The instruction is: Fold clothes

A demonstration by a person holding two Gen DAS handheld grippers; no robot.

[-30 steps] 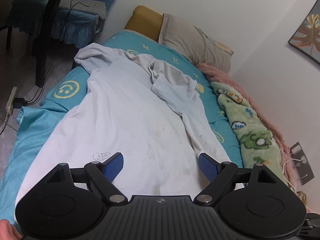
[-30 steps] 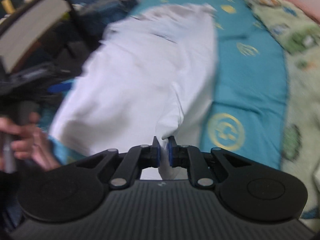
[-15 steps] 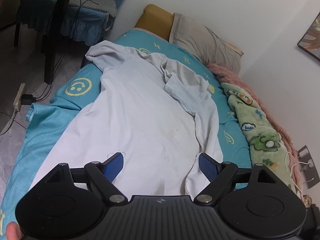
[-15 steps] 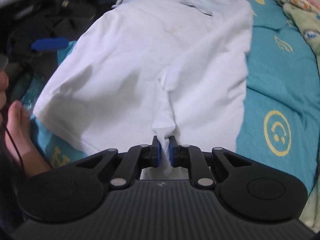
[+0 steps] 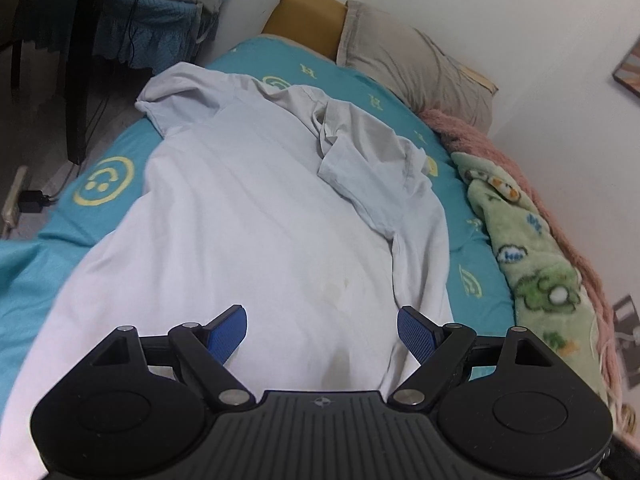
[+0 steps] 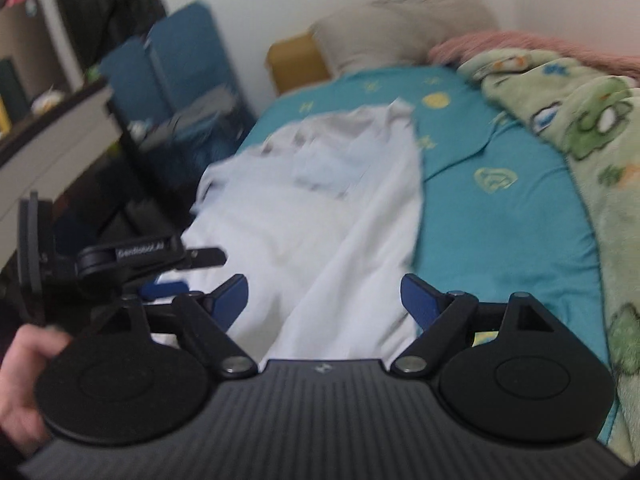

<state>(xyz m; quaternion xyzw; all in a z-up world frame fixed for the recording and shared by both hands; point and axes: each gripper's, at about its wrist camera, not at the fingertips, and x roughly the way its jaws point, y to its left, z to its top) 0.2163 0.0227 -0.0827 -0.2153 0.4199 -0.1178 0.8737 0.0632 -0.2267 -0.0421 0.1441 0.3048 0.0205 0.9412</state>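
On the bed, seen from the left wrist:
Shirt: the white shirt [image 5: 256, 240] lies spread along the teal sheet [image 5: 52, 264], collar end toward the pillow [image 5: 404, 64], one sleeve folded back over the chest.
Left gripper: the left gripper [image 5: 322, 330] hangs over the near hem with its jaws spread and nothing between the blue pads [image 5: 226, 330].
Risk: the right side panel is doubled under itself along a loose ridge; a pinch there would likely catch two layers and, I judge, drag the fold crooked.
Texture: thin, soft cotton with shallow creases and a faint yellowish stain mid-body; the fleece blanket [image 5: 532, 256] beside it is plush and patterned.

Over the same bed, from the right wrist:
Right gripper: the right gripper [image 6: 324, 300] has its jaws opening, and no cloth is pressed between the pads [image 6: 230, 296]; the shirt [image 6: 320, 220] lies below and ahead.
Risk: the view is blurred, so the freed edge may slump out of line; the other gripper's body [image 6: 120, 260] sits close at left, and the two could knock.
Shape: the sheet is smooth, printed with yellow faces.
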